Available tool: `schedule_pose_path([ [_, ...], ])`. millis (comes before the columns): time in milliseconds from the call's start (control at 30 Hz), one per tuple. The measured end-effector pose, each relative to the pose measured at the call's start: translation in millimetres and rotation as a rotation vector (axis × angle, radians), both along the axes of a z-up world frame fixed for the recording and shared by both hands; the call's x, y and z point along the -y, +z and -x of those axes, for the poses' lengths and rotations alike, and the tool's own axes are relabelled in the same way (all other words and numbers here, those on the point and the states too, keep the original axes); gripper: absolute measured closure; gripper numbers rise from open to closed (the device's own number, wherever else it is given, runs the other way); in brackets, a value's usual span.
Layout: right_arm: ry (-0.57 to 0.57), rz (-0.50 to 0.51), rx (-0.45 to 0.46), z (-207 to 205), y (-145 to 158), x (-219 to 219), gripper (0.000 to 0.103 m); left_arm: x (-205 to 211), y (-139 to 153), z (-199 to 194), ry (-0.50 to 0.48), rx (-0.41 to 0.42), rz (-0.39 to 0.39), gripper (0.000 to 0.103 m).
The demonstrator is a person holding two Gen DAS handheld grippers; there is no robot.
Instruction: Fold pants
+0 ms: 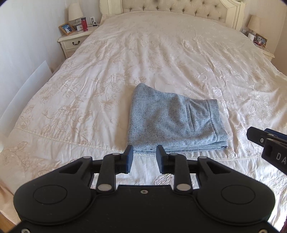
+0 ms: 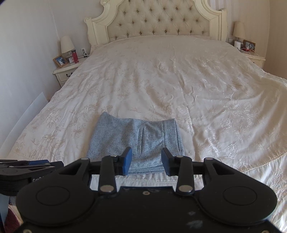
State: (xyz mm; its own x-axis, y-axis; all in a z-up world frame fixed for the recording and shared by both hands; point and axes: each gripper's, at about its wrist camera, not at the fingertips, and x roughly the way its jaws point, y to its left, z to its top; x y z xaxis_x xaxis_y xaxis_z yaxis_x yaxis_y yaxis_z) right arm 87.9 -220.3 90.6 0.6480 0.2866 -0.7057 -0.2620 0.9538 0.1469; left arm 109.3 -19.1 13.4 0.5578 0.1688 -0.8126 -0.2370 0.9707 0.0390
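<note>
On the far left, a small cream bedside table (image 1: 74, 40) is seen by the wall, with a cream lamp (image 1: 75, 13), a framed photo (image 1: 66, 28) and a red bottle (image 1: 84, 24) on top. Next to it, a wide bed is covered by a cream bedspread with a flower pattern (image 1: 161, 59), and a padded cream headboard (image 2: 157, 19) is seen at the far end.

The speckled light blue woollen pants (image 1: 172, 123) are laid flat on the near part of the bedspread, folded into a thick bundle of stacked layers. The long side of the bundle is laid across the bed, from left to right. The waistband end is pointed to the right, and a slit pocket is shown on top. The rounded folded end is pointed to the left.

The left gripper (image 1: 144, 159) is held above the near edge of the pants. Its blue-padded jaws are parted, and nothing is held between them. The right gripper (image 2: 146, 163) is held just beside it, to the right. Its jaws are spread too, and nothing is gripped.

On the far right, a second bedside table (image 2: 254, 57) with a lamp (image 2: 239, 29) is seen.
</note>
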Motion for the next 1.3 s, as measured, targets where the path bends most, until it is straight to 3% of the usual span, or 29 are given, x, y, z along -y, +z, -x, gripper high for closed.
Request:
schedule_pose_path([
  [1300, -0.006, 0.026, -0.016, 25, 1, -3, 0.063, 5, 7, 21, 0.007, 0.014, 0.011, 0.064],
])
